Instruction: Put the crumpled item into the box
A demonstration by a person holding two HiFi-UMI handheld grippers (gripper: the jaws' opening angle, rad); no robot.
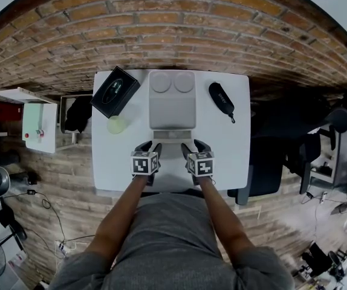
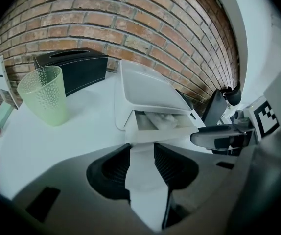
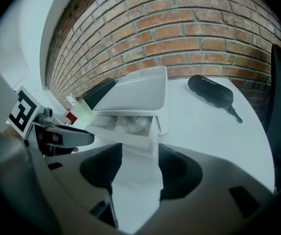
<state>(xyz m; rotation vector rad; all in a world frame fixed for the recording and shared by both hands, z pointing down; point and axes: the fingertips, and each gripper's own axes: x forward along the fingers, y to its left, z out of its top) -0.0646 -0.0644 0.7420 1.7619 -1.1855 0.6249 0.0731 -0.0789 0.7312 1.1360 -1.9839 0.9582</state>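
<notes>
A pale grey box (image 1: 171, 104) stands mid-table with its small front drawer (image 1: 171, 136) pulled out toward me. In the left gripper view a crumpled white item (image 2: 163, 120) lies inside that drawer (image 2: 155, 132); the right gripper view shows the same crumpled item (image 3: 132, 124) there too. My left gripper (image 1: 150, 147) sits just short of the drawer's left corner, open, with only table between its jaws (image 2: 141, 153). My right gripper (image 1: 193, 145) is beside it at the drawer's right corner, also open and holding nothing (image 3: 139, 155).
A black tissue box (image 1: 114, 91) and a pale green perforated cup (image 1: 116, 124) stand left of the grey box. A black zip case (image 1: 222, 98) lies to its right. The table's near edge is right behind the grippers. A brick wall backs the table.
</notes>
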